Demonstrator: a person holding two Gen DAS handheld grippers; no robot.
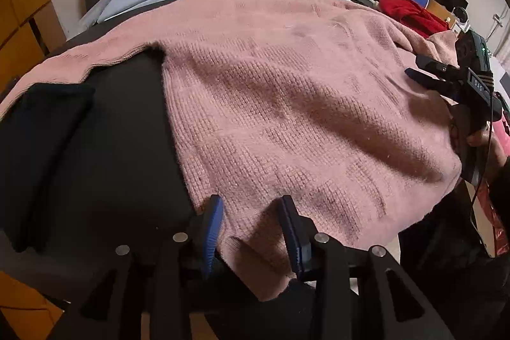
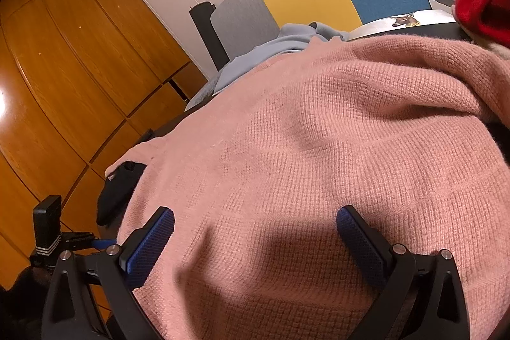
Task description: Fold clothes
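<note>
Left wrist view shows the pink knit sweater (image 1: 287, 104) spread over most of the dark table (image 1: 127, 148), its lower corner hanging at the bottom centre of the frame. A folded black garment (image 1: 47, 148) lies at the left edge, a red garment (image 1: 411, 15) at the upper right. The left claw (image 1: 251, 231) stands spread, hem between its pads but not pinched; it should bite deep before lifting. The right claw (image 2: 255, 247), in the right wrist view, hovers spread over the knit, gripping nothing.

hidden: table (image 1: 127, 129) — mostly under pink sweater (image 1: 287, 104) | red garment (image 2: 481, 8) — cut off by edge
</note>
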